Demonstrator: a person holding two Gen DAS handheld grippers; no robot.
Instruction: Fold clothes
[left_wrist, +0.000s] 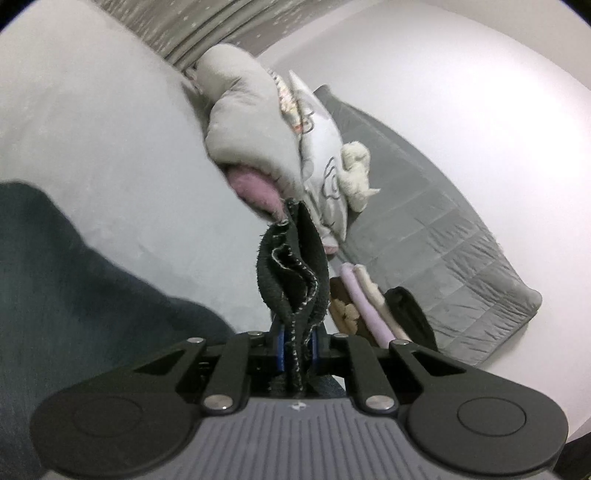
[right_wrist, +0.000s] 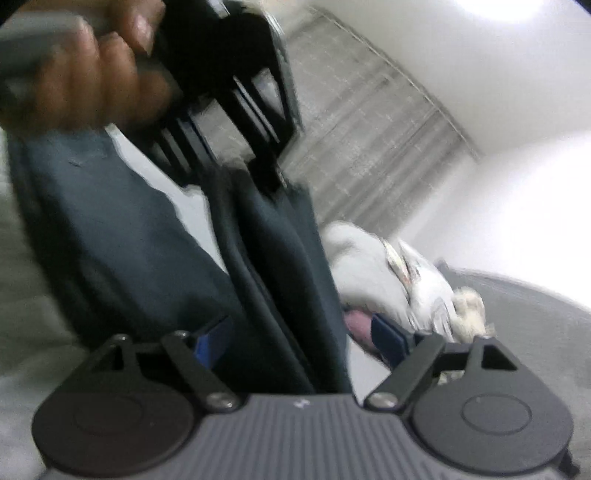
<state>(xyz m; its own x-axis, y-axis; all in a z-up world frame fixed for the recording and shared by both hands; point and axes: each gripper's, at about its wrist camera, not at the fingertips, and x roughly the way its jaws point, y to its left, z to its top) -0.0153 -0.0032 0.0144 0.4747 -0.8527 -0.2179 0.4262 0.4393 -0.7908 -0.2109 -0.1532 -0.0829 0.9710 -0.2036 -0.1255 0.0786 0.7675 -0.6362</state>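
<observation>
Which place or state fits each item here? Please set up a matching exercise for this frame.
Items:
1. left gripper
2. right gripper
3. folded stack
4. grey quilt

States:
A. jaws open, dark garment between them
B. spread on the bed
C. shut on the dark garment's hem
D. lying by the quilt's near edge

Pairs: 1-C, 2-A, 3-D, 4-B

It was a home bedroom. Ahead of the fingers lay a bed with a pale sheet (left_wrist: 110, 129), and beyond the fingertips a grey quilted blanket (left_wrist: 424, 229) spread across it. A heap of unfolded laundry (left_wrist: 258, 129) sat past the fingers, folded pieces (left_wrist: 365, 299) nearer, and patterned curtains (right_wrist: 369, 147) hung behind.
</observation>
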